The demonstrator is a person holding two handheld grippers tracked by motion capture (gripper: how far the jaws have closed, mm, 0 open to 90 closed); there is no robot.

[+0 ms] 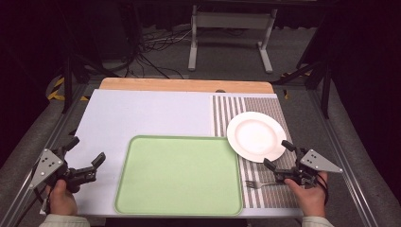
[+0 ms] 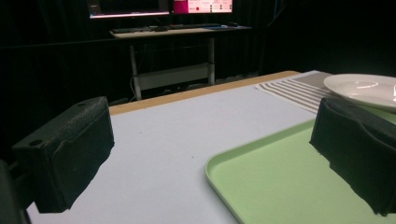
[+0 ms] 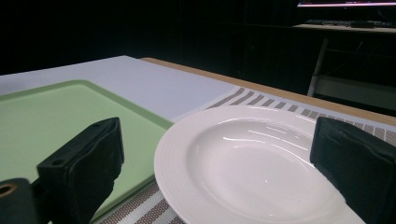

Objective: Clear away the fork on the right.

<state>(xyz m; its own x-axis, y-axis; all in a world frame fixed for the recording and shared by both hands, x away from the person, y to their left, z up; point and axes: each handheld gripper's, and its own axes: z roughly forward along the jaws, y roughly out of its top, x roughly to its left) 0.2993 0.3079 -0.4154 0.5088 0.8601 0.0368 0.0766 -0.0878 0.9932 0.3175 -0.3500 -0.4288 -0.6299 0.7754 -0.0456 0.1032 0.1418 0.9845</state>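
Observation:
A light green tray (image 1: 179, 175) lies empty at the front middle of the table. A white deep plate (image 1: 256, 135) rests on a striped placemat (image 1: 265, 106) at the right, its left edge over the tray's corner. A metal fork (image 1: 259, 184) lies on the mat near the front edge. My left gripper (image 1: 85, 155) is held open left of the tray (image 2: 280, 186), nothing between its jaws. My right gripper (image 1: 278, 153) is open just in front of the plate (image 3: 252, 163), jaws wide and empty, above the fork's handle.
A pale blue cover (image 1: 142, 113) spreads over the table, with a wooden strip (image 1: 187, 85) along the far edge. Beyond the table stand a white desk frame (image 1: 231, 33) and floor cables (image 1: 156, 42). A desk with monitors (image 2: 163, 7) is in the dark background.

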